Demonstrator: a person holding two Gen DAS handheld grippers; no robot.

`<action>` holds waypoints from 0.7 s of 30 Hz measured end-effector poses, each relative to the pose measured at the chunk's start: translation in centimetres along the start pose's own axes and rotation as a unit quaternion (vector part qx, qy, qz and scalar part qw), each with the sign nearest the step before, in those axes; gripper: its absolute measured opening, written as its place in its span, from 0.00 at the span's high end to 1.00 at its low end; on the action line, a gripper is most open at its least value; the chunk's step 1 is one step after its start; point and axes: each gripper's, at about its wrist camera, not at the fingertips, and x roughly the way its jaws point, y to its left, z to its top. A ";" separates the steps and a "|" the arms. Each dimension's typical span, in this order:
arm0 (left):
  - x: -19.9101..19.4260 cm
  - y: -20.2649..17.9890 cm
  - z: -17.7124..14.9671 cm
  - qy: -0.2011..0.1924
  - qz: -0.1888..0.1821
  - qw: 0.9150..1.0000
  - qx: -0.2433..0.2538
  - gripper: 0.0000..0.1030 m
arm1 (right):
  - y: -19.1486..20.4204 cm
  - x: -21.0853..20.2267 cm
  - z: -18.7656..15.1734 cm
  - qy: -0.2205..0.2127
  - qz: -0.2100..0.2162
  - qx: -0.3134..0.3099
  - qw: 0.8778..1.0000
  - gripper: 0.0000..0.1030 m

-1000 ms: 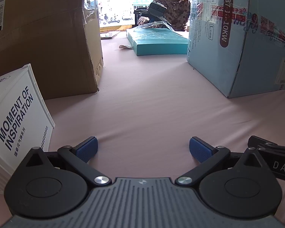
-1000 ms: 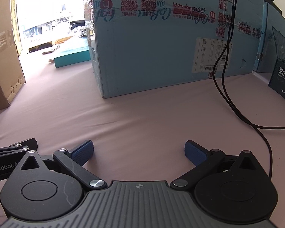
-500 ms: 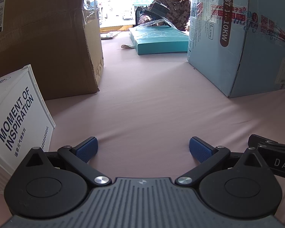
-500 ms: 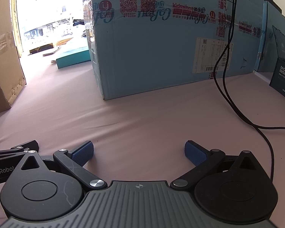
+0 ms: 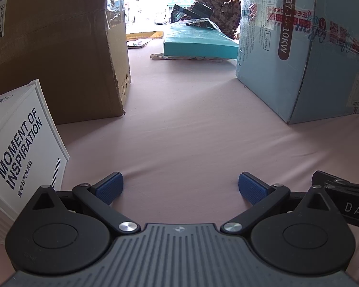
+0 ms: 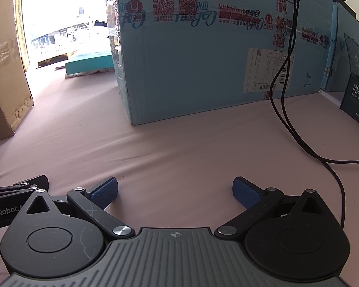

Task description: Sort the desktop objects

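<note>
On the pink counter [image 5: 191,131], far left, a white box [image 5: 24,148] stands tilted before a brown carton [image 5: 59,47]. Just beside it, the left hand-held gripper [image 5: 180,187] rests low, jaws wide and empty. The right hand-held gripper [image 6: 174,190] sits alongside, equally wide, holding nothing, facing a blue carton [image 6: 215,59]. A black cable [image 6: 282,110] trails right; a dark box [image 6: 357,105] stands at the far right edge.

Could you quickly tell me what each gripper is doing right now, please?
Left gripper: open, holding nothing, low over the pink tablecloth.
Right gripper: open, holding nothing, also over the cloth.
</note>
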 end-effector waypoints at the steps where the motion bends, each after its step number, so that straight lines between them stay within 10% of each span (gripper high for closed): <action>1: -0.1 -0.1 0.0 0.000 0.000 1.000 0.000 0.00 | 0.0 0.0 0.0 0.000 0.000 0.000 1.000 0.00; 21: 0.7 -1.6 0.3 0.000 0.002 1.000 0.000 0.00 | 0.0 0.1 0.0 0.001 0.000 0.001 1.000 0.00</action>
